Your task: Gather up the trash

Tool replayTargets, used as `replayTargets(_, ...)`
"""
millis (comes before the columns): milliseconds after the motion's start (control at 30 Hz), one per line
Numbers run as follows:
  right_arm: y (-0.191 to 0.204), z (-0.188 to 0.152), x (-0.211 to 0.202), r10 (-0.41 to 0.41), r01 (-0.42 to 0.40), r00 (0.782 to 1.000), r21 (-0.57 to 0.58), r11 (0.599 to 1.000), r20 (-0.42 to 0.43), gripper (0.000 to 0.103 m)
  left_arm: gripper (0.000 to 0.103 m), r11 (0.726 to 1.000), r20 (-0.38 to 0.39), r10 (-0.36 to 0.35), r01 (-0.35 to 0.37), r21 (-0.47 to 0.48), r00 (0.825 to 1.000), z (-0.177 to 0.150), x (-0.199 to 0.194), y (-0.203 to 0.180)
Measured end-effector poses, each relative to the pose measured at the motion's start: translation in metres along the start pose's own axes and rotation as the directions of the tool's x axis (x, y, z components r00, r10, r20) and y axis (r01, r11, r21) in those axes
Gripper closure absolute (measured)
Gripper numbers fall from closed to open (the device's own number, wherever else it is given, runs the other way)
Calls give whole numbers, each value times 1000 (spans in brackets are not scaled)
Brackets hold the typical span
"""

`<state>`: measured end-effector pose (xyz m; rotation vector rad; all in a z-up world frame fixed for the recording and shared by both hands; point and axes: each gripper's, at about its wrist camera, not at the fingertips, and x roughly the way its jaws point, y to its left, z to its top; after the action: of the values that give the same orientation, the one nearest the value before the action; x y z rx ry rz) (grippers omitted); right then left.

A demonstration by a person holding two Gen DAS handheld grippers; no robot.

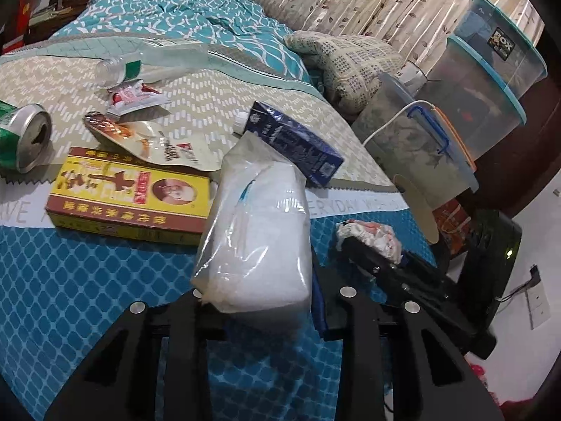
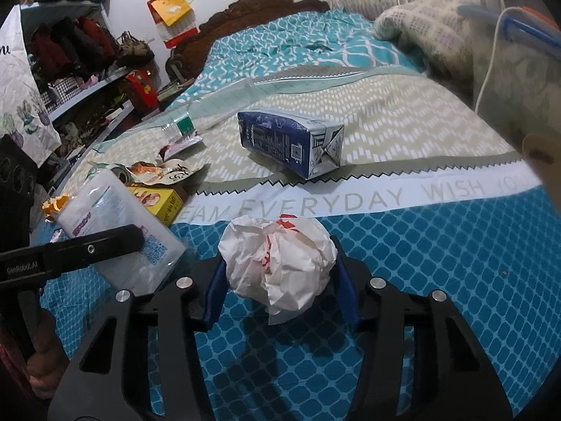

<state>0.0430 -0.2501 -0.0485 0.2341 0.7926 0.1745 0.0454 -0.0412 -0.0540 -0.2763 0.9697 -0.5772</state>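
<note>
We work over the bed [image 2: 420, 263], its teal lattice cover running under both claws and its beige chevron panel, with a zigzag hem, lying ahead. Beyond the bed's right edge, ahead-right of the left gripper [image 1: 259, 294], stacked clear storage bins [image 1: 491, 80] crowd close, leaving little side room there. The left gripper is clenched on a white tissue pack [image 1: 259, 231], which fills the gap between its fingers and stands lifted off the cover. Ahead-left of it lies a yellow box [image 1: 126, 200], touching the pack's near corner in view. Just ahead-right, a blue carton [image 1: 298, 140] lies on its side across the zigzag hem. Farther ahead-left sit a snack pouch [image 1: 150, 140], a green can [image 1: 24, 137] on its side at the frame edge, a clear bottle [image 1: 119, 70], and a small red-white wrapper [image 1: 135, 96]. The right gripper [image 2: 280, 273] grasps a crumpled paper ball [image 2: 280, 259], blue pads pressed on both flanks. Open teal cover lies ahead and to the right of this claw; its left is taken by the other claw and pack.
</note>
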Motion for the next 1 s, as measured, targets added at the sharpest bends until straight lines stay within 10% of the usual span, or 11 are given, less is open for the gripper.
replayTargets(433,-84,10,-61,-16,-5,993,185,983,113,49,73,983,-78,-141,149,107,987,37,36,-88)
replayTargets(833,-248,17,-125,-276,162,942,461,872,192,47,73,904,-316,-241,331,272,918,86,176,-251)
replayTargets(1000,-297,17,-130,-308,163,933,546,822,184,28,61,877,-371,-260,378,297,892,101,238,-311)
